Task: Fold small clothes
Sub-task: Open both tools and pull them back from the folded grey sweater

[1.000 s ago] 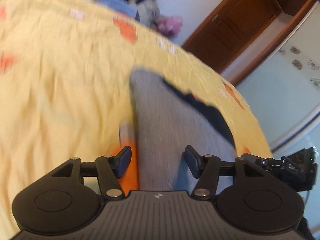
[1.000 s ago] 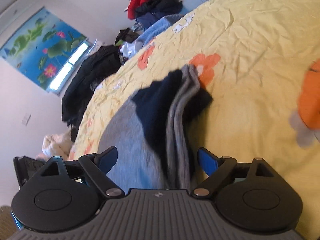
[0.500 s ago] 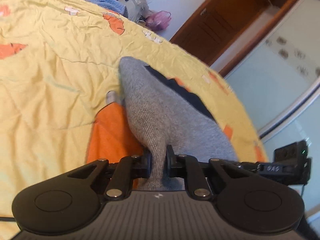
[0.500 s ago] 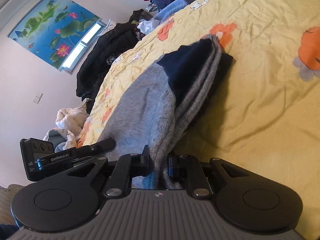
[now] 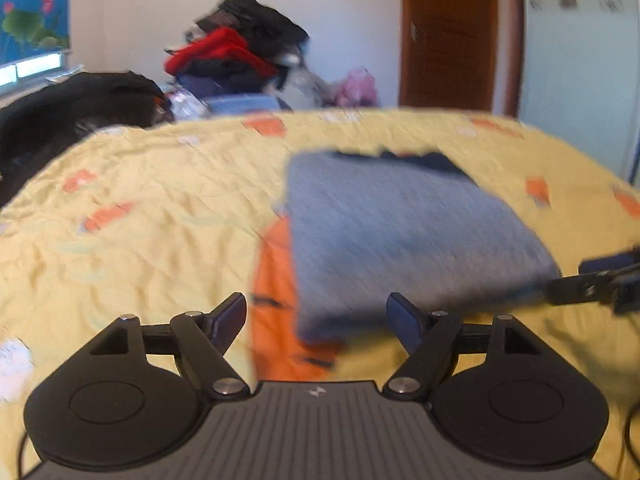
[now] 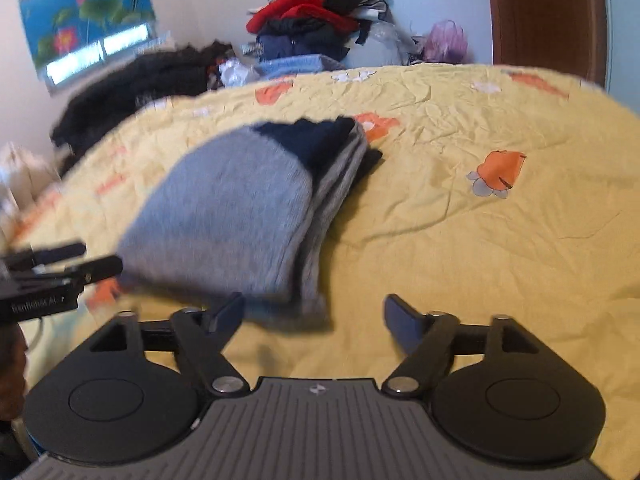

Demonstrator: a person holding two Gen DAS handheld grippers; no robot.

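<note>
The folded sweater (image 5: 404,224) lies on the bed (image 5: 160,208) just ahead of both opening, empty hand-held grippers: left (image 5: 316,318), right (image 6: 314,316).

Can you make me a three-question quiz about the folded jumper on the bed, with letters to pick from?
1. Where does the grey garment lie?
A. On the yellow bedspread
B. On the floor
C. On top of the clothes pile

2. What colour is the part at its far end?
A. Red
B. Dark navy
C. White

3. How is the right gripper?
A. Clamped on the garment
B. Holding a sock
C. Open, with nothing between its fingers

Answers:
1 A, the folded garment rests flat on the yellow bedspread.
2 B, a dark navy patch shows at the far end of the grey knit.
3 C, its jaws are opening and stand wide apart, clear of the cloth. The left gripper is opening too, and grips nothing.
</note>
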